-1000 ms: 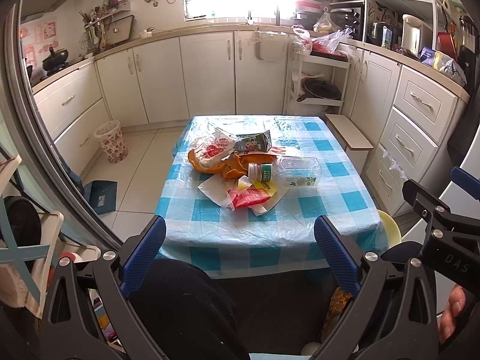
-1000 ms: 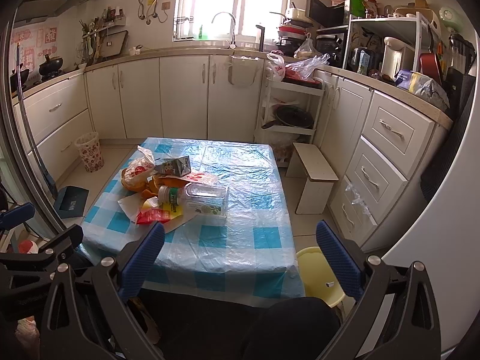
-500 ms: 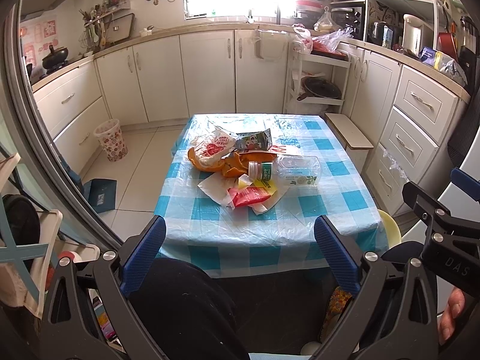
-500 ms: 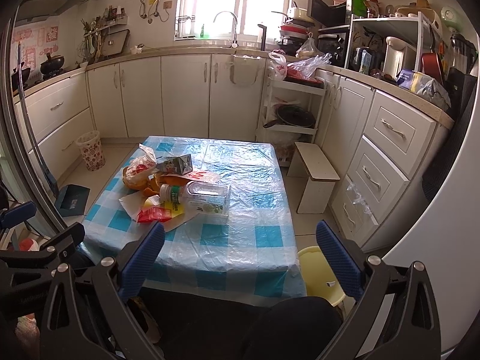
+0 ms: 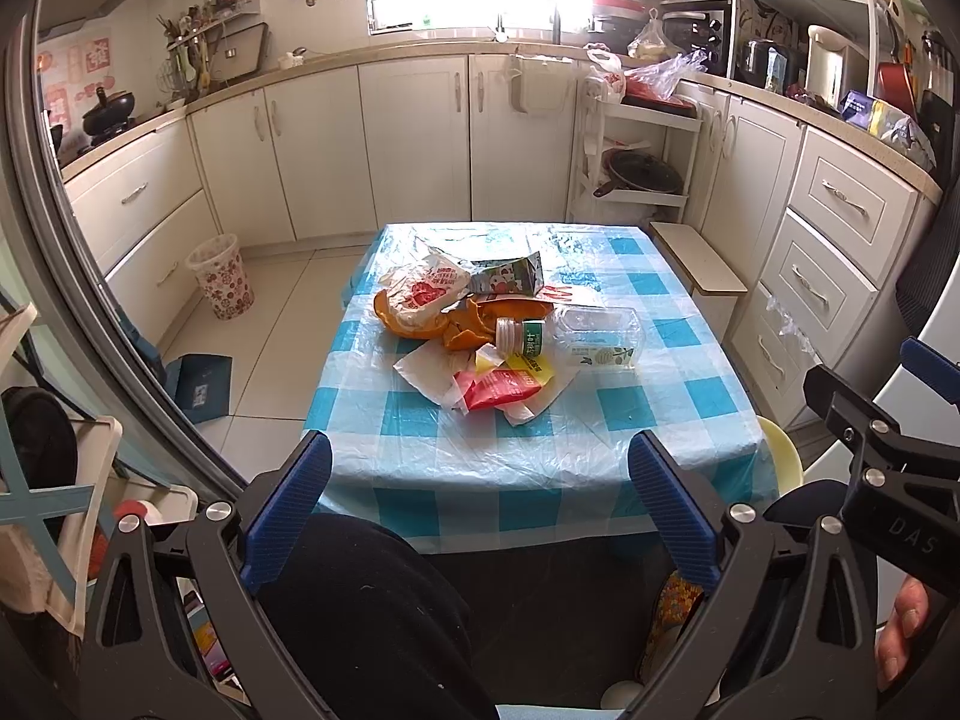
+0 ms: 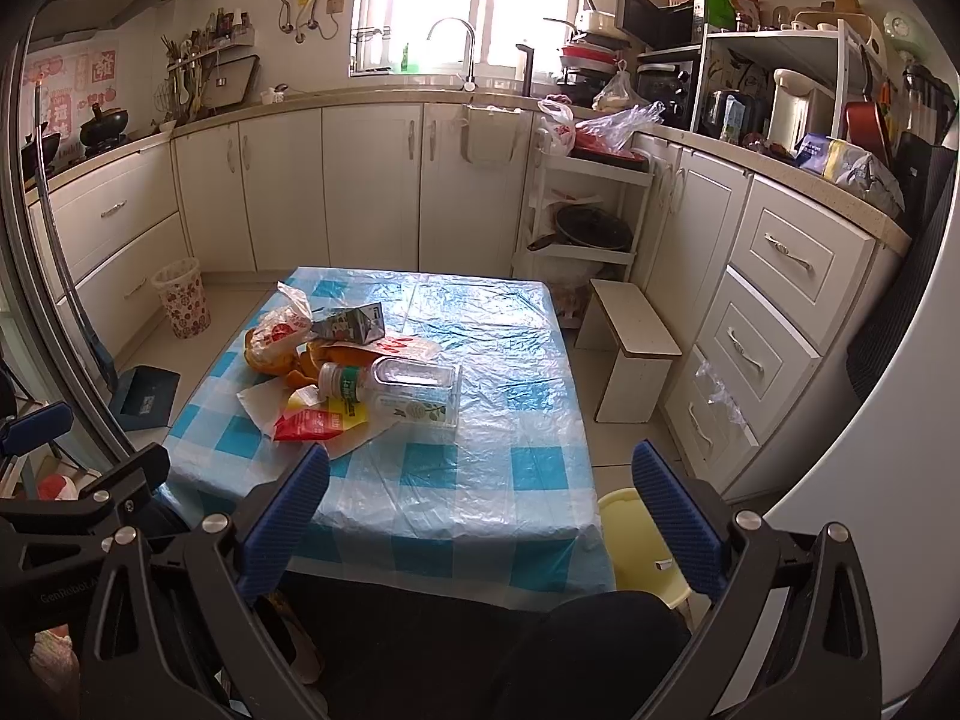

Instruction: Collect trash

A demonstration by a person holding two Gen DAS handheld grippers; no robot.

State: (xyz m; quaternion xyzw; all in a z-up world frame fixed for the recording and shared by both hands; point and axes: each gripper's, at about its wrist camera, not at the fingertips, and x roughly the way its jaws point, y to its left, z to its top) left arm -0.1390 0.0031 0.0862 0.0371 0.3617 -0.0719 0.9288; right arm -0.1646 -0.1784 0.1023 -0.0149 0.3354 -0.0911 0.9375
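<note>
Both grippers, left gripper (image 5: 480,504) and right gripper (image 6: 480,510), with fingers wide apart and empty, well short of the trash pile around the clear plastic bottle (image 5: 570,339), lying sideways on the checked surface (image 5: 624,414), nearer the left.

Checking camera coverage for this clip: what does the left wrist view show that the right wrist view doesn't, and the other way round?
Only the left wrist view shows the person's fingers under the right tool, at its right edge. Only the right wrist view shows the faucet clearly against the window, plus the left tool at its left edge. Both show the table with the plastic bottle, orange peel, red wrapper, and the waste bin on the floor.
</note>
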